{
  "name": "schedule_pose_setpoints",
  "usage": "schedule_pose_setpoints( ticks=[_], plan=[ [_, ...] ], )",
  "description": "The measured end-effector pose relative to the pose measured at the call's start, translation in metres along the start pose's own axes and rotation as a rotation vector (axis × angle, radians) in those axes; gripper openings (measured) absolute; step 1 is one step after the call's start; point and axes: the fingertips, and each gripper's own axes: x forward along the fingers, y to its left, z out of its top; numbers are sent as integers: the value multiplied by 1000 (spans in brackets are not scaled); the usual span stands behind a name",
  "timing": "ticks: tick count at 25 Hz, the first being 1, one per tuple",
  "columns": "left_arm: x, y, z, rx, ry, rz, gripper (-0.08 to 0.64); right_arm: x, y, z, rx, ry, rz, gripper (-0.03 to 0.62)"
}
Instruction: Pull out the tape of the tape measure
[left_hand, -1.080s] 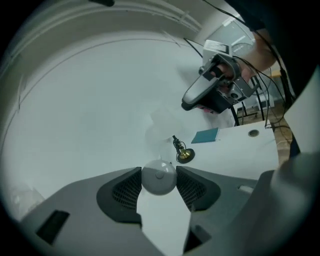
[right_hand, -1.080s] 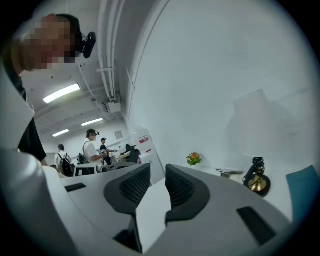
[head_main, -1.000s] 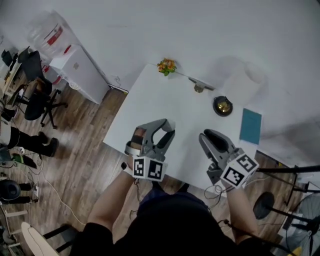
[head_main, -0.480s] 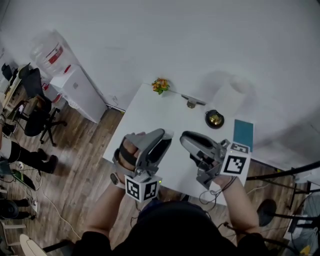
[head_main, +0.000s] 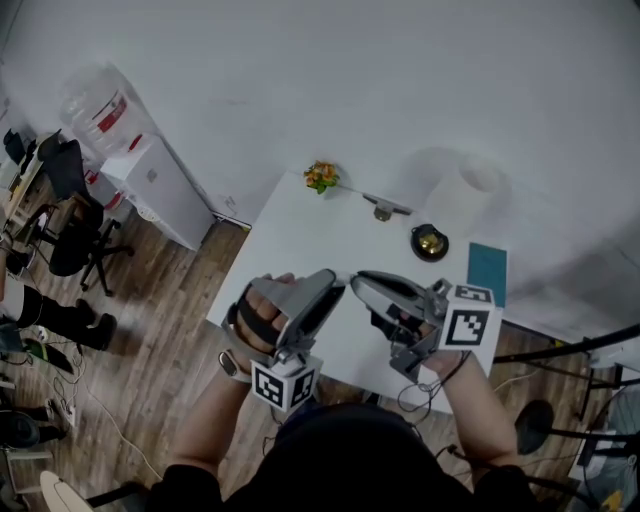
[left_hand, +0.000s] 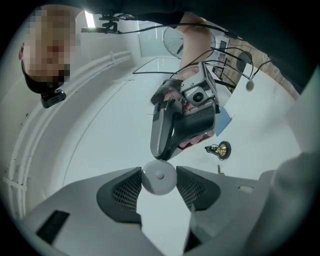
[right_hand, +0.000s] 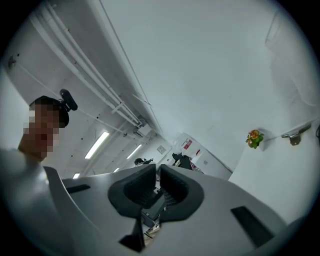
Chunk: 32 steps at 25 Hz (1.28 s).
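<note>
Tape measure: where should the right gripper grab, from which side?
Far rim of the tape measure, head-on opposite the left gripper: its fingers clamp the round case's sides, leaving only that rim free. The right gripper, jaws closing with nothing seen between, points there.

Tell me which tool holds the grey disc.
The left tool: its pads pinch the disc. The right tool is closing its jaws, nothing clearly between.

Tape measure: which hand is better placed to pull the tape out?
Right. The left gripper clamps the tape measure; the right gripper, jaws closing, sits just beside it, ready to pull.
</note>
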Motion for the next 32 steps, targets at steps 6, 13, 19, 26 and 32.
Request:
schedule_pose_setpoints(
  ticks=[6, 13, 19, 26, 32],
  plan=[
    [1, -5, -3, 6, -9, -7, 215, -2, -7, -2, -25, 6, -11, 11],
    [-6, -7, -16, 4, 10, -6, 215, -10, -17, 5, 11, -53, -41, 9],
    [-8, -13, -23, 25, 24, -13, 215, -18, -26, 6, 34, -68, -61, 8],
    [-15, -16, -40, 41, 59, -27, 215, -41, -34, 25, 9, -121, -80, 8],
    [-22, -23, -45, 87, 37, -61, 215, -53, -44, 28, 11, -135, -102, 8]
  ],
)
